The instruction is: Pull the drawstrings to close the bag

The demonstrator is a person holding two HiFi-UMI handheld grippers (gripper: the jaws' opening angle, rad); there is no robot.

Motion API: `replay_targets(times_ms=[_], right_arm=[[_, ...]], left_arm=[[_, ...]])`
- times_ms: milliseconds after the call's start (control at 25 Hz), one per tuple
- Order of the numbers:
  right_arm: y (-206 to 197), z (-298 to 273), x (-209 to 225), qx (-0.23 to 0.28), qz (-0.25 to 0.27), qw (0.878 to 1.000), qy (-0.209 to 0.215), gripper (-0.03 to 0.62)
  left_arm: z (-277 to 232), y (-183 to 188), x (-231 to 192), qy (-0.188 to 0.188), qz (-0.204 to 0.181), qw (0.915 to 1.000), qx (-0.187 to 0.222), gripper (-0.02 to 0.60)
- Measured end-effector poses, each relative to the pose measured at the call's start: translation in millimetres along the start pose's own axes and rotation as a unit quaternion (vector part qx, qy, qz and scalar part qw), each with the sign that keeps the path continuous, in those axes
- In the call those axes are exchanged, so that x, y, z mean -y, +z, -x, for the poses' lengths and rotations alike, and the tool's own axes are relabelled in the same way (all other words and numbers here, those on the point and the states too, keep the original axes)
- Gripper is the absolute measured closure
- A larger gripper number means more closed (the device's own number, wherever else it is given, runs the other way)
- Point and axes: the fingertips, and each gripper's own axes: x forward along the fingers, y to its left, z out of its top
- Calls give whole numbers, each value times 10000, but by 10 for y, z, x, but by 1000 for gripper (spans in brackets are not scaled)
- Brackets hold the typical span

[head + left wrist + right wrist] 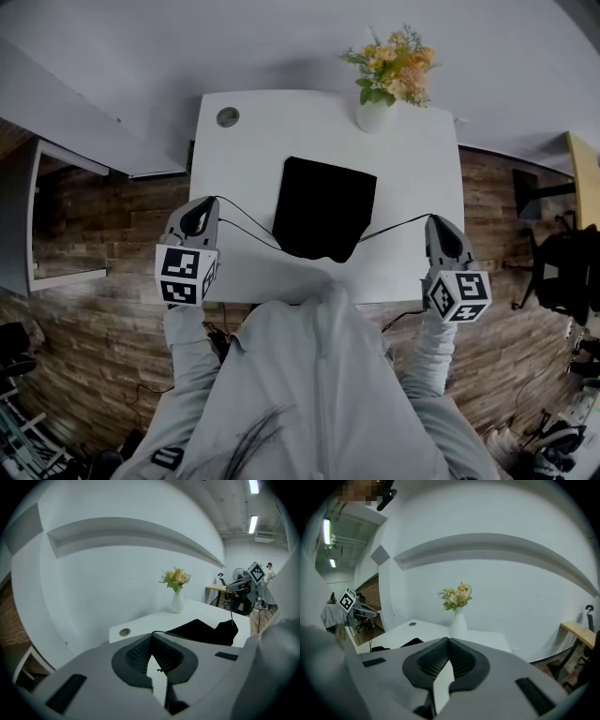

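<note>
Gripping drawstrings [394, 227], left tongs [210, 201], right tongs [432, 221] flank bag [323, 206].

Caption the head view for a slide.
Left gripper and right gripper hold the drawstrings of a black bag taut over a white table.

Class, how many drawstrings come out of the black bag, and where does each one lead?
2. The left drawstring runs from the black bag to the left gripper; the right drawstring runs to the right gripper. Each ends at shut jaws.
</note>
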Motion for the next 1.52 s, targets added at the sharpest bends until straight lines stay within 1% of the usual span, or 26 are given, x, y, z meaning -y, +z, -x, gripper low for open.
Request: replay_targets(times_ms=[240,400,560,720,840,960,1080,1240,1280,1320,1360,1400,1520], right_arm=[[-302,-169,-402,-550,173,9966,584,571],[-480,-283,-677,-594,22,9936,963,571],[-752,-426,-940,-790,-14,9898,1184,571],[-1078,-575,-1135,-1161,-10,9850,1278,569],[-1308,-671,-1218,-1462,-32,9811,1271,569],[-1477,-720,-1234,-1741,-51,9777,1176,569],[-1542,-746,-1219,-1831,-145,9763,1142,569],[-1536,-736,-1181,-1818,-262,9765,1128,562],[-1533,-730,-1180,-1815,-271,9764,1140,548],[-1530,-723,-1179,-1812,-284,9763,1150,522],[-1526,-715,-1174,-1808,-303,9763,1149,514],[-1519,-705,-1165,-1801,-327,9765,1134,500],[-1473,-674,-1125,-1737,-341,9785,1059,484]], left_arm=[[-190,-51,497,-768,-233,9965,-214,557],[-312,-115,822,-1202,-299,9918,-309,557],[-439,-249,1120,-1622,-300,9853,-450,557],[-573,-431,1338,-1865,-366,9798,-621,555],[-667,-565,1427,-1933,-361,9776,-756,555],[-748,-684,1464,-1889,-221,9780,-861,555],[-804,-749,1456,-1787,-61,9798,-892,554],[-823,-758,1404,-1612,104,9834,-824,552],[-825,-759,1395,-1597,143,9837,-814,543],[-826,-762,1390,-1602,176,9835,-817,499],[-826,-769,1389,-1617,200,9831,-833,444],[-824,-775,1386,-1625,211,9828,-851,423],[-804,-756,1344,-1546,231,9844,-811,403]])
